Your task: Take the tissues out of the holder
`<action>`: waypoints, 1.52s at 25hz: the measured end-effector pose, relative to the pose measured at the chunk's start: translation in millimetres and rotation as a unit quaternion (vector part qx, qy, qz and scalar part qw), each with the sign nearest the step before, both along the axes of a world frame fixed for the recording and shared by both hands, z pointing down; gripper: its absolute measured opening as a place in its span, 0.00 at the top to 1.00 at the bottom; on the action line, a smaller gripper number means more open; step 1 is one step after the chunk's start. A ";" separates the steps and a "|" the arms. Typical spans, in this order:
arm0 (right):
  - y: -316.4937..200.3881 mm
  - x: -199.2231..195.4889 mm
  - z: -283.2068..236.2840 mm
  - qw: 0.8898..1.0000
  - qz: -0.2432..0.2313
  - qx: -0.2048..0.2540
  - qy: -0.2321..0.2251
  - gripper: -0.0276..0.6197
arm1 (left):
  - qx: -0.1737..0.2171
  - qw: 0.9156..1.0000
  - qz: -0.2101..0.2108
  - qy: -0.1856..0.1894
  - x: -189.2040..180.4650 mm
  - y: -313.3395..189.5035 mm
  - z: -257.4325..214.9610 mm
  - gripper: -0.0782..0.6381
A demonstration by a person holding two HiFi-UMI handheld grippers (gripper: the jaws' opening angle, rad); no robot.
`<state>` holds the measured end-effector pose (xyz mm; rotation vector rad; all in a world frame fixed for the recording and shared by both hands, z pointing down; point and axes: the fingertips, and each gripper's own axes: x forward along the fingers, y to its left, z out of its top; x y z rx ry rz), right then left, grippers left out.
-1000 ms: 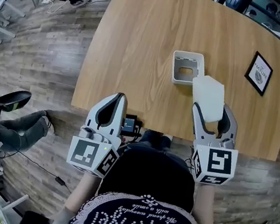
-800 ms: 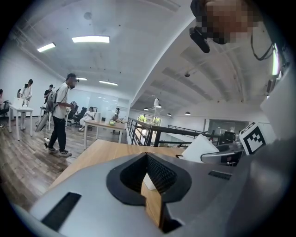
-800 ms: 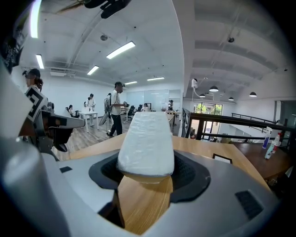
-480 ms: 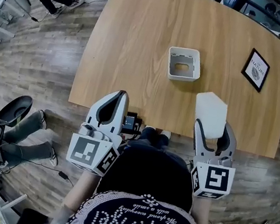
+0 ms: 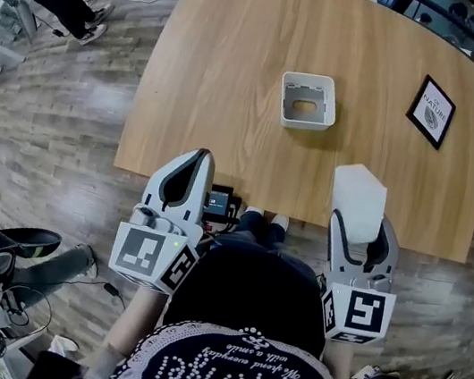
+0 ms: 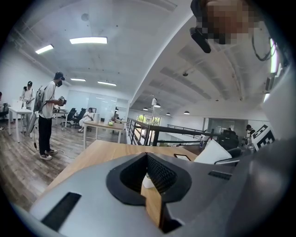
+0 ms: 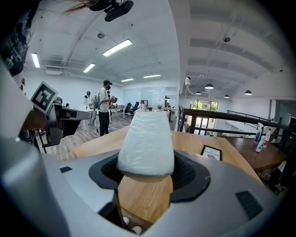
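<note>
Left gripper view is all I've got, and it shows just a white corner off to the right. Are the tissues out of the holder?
Observer: Yes. The head view shows the tissue pack in the right gripper, well apart from the holder.
Operator: Is the holder empty?
Observer: It's empty, and it stands upright near the middle of the table.
Operator: How good is the grip?
Observer: The right gripper view shows both jaws pressed on the sides of the tissue pack, with most of it sticking out ahead of them.
</note>
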<state>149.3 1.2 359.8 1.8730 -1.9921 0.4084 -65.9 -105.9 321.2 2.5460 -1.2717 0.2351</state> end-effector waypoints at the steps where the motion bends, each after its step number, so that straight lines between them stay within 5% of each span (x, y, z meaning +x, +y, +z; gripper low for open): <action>1: 1.2 -1.3 1.1 1.000 -0.002 0.000 -0.001 0.53 | 0.000 1.000 0.000 0.000 0.0 0.2 -0.2 0.88; 38: 1.7 -20.6 16.8 0.999 -0.034 -0.017 0.017 0.53 | -0.015 1.000 0.002 0.004 4.0 -0.2 10.0 0.88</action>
